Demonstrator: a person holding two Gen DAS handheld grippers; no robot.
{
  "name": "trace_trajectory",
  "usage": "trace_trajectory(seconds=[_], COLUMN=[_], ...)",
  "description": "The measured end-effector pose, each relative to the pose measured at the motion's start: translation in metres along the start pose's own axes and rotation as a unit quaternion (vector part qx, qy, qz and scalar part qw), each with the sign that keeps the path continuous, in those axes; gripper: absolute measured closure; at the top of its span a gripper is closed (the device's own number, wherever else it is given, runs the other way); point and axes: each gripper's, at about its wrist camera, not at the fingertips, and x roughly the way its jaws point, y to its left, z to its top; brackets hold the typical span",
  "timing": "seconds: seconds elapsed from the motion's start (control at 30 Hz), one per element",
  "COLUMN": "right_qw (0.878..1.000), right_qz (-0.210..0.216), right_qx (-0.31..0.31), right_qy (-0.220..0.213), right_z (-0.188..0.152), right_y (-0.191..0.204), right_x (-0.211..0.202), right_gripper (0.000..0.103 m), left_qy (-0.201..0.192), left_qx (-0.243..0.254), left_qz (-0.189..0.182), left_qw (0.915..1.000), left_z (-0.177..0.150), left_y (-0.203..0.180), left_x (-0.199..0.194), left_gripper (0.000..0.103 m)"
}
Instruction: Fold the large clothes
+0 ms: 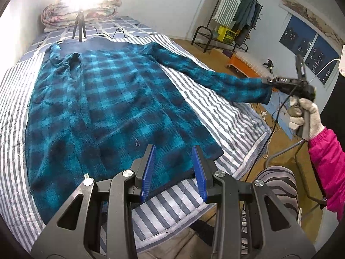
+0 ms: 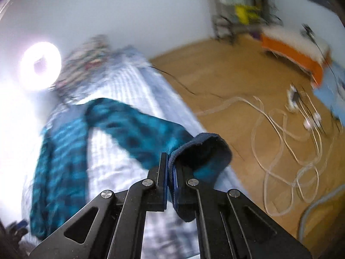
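Teal-and-navy checked fleece robe [image 1: 120, 99] spread on striped bed [image 1: 226, 116], right gripper [image 2: 170, 172] pinching its cuff [image 2: 200, 149] (sleeve lifted), left gripper [image 1: 173, 168] parted, empty

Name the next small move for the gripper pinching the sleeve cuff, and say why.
Probably carry the dark blue cuff inward over the teal plaid fleece robe: the right gripper is shut on it, the sleeve stretched off the striped bed quilt.

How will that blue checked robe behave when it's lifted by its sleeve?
Probably floppy: the sleeve sags between the right gripper and the robe. Its thick fleece looks fairly heavy, so the body likely drags on the bed. The fuzzy cuff seems unlikely to slip.
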Motion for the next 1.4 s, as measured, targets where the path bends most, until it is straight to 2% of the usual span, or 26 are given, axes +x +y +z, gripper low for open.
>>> trace_trajectory(seconds=[0.13,0.33,0.47,0.53,0.63,0.7,0.8,0.83,0.87,0.93,0.97,1.0,1.13,1.2,1.27,1.4], right_qw=[0.997,0.980,0.960,0.950,0.929,0.918,0.909,0.908,0.907,0.907,0.907,0.907,0.909,0.915,0.924,0.939], right_qz=[0.055,0.147,0.203,0.218,0.245,0.250,0.244,0.244,0.246,0.255,0.259,0.265,0.276,0.267,0.253,0.237], right_qx=[-0.057,-0.132,-0.187,-0.211,-0.250,-0.269,-0.289,-0.289,-0.289,-0.284,-0.281,-0.278,-0.271,-0.263,-0.250,-0.218], right_qy=[-0.010,0.018,0.056,0.075,0.121,0.153,0.178,0.181,0.183,0.179,0.176,0.171,0.158,0.149,0.139,0.125], right_z=[0.000,-0.022,-0.054,-0.073,-0.110,-0.132,-0.150,-0.151,-0.151,-0.144,-0.140,-0.135,-0.124,-0.115,-0.103,-0.073], right_y=[0.059,0.142,0.188,0.204,0.226,0.234,0.235,0.233,0.231,0.222,0.220,0.215,0.199,0.191,0.183,0.167], right_x=[-0.023,-0.036,-0.032,-0.027,-0.011,0.001,0.011,0.011,0.009,0.002,-0.001,-0.006,-0.021,-0.023,-0.017,-0.002], right_gripper=[0.101,0.101,0.101,0.101,0.101,0.100,0.098,0.097,0.093,0.080,0.069,0.063,0.063,0.063,0.063,0.063], left_qy=[-0.009,-0.023,-0.023,-0.021,-0.018,-0.013,-0.002,0.002,0.005,0.009,0.011,0.014,0.023,0.030,0.037,0.046], left_qx=[-0.015,-0.051,-0.072,-0.082,-0.095,-0.103,-0.111,-0.112,-0.112,-0.111,-0.110,-0.109,-0.105,-0.093,-0.075,-0.051], left_qz=[-0.008,-0.015,-0.021,-0.024,-0.031,-0.039,-0.054,-0.060,-0.063,-0.074,-0.080,-0.084,-0.100,-0.100,-0.092,-0.072], left_qw=[0.9998,0.9983,0.9969,0.9961,0.9948,0.9938,0.9924,0.9919,0.9917,0.9910,0.9906,0.9903,0.9892,0.9902,0.9922,0.9950], left_z=[0.001,0.003,0.003,0.003,0.004,0.004,0.006,0.007,0.008,0.010,0.012,0.013,0.021,0.024,0.026,0.030], left_y=[0.006,0.025,0.037,0.041,0.047,0.048,0.047,0.045,0.044,0.038,0.034,0.031,0.018,0.009,0.001,-0.008], left_x=[-0.007,-0.014,-0.012,-0.008,-0.001,0.004,0.013,0.017,0.020,0.027,0.031,0.035,0.051,0.058,0.065,0.075], left_gripper=[0.068,0.068,0.068,0.068,0.068,0.068,0.068,0.067,0.061,0.054,0.054,0.054,0.054,0.053,0.048,0.047])
